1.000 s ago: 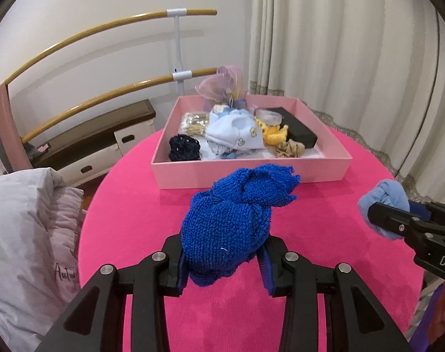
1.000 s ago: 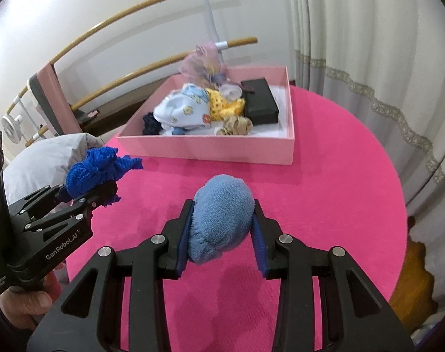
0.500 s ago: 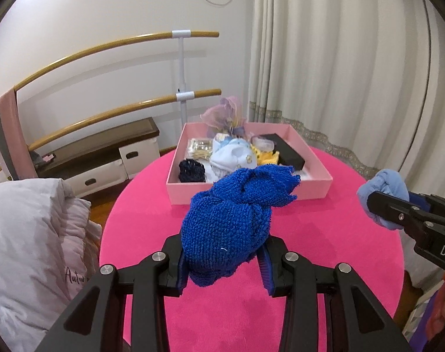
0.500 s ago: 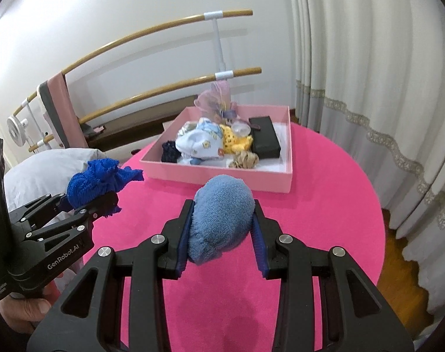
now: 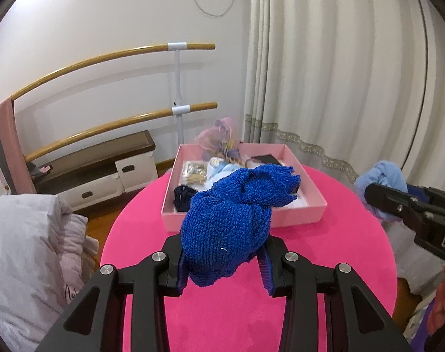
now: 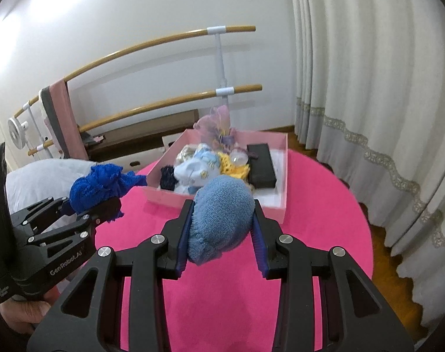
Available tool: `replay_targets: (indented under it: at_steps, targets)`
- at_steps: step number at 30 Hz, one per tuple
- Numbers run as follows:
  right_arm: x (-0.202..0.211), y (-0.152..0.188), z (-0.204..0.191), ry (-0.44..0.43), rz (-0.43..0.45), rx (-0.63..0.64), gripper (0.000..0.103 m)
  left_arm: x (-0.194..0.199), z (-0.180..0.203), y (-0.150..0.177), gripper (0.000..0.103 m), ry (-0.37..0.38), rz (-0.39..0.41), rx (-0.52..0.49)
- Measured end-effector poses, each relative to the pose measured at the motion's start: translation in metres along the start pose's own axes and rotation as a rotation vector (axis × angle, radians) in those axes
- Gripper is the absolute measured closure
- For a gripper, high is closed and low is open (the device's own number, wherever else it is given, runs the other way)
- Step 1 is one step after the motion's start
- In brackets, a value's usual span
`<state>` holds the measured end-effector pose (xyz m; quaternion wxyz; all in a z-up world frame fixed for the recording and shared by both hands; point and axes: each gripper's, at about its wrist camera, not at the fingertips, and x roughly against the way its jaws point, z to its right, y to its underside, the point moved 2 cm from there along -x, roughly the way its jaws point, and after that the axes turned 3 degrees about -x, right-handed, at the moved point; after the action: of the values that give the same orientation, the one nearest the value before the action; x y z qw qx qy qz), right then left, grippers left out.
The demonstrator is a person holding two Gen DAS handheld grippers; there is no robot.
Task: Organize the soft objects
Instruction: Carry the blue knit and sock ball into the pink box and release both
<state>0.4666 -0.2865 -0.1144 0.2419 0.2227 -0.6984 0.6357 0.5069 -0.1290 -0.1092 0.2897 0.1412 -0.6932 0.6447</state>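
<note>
Carry step: your left gripper [image 5: 222, 267] clenched on dark blue knit [image 5: 231, 228], right gripper [image 6: 221, 243] grasping light blue towel [image 6: 219, 220], both held above pink table [image 6: 319, 205]; next, bring each over pink box [image 6: 284, 173] at far edge, release inside

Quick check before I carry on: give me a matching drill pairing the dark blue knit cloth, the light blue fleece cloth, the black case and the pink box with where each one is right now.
Things:
1. dark blue knit cloth
2. light blue fleece cloth
3. black case
4. pink box

Places:
A. on the pink tablecloth
B. in the left gripper
C. inside the box
D. in the right gripper

Pairs: 1-B, 2-D, 3-C, 4-A
</note>
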Motion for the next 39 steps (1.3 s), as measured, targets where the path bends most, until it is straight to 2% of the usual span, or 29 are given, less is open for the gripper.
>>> replay_targets:
  at_steps: [7, 15, 28, 39]
  targets:
    - [-0.011, -0.048, 0.019, 0.012, 0.043, 0.007, 0.069, -0.03, 0.001, -0.042, 0.067, 0.035, 0.023, 0.024]
    - [-0.061, -0.092, 0.04, 0.002, -0.003, -0.014, 0.069, -0.09, -0.006, -0.09, 0.067, 0.087, 0.003, 0.067]
    - [-0.141, -0.092, 0.063, -0.005, -0.118, -0.047, 0.069, -0.205, -0.01, -0.135, 0.067, 0.133, -0.078, 0.091]
    - [-0.18, -0.077, 0.077, -0.003, -0.2, -0.084, 0.068, -0.274, -0.001, -0.139, 0.065, 0.144, -0.146, 0.098]
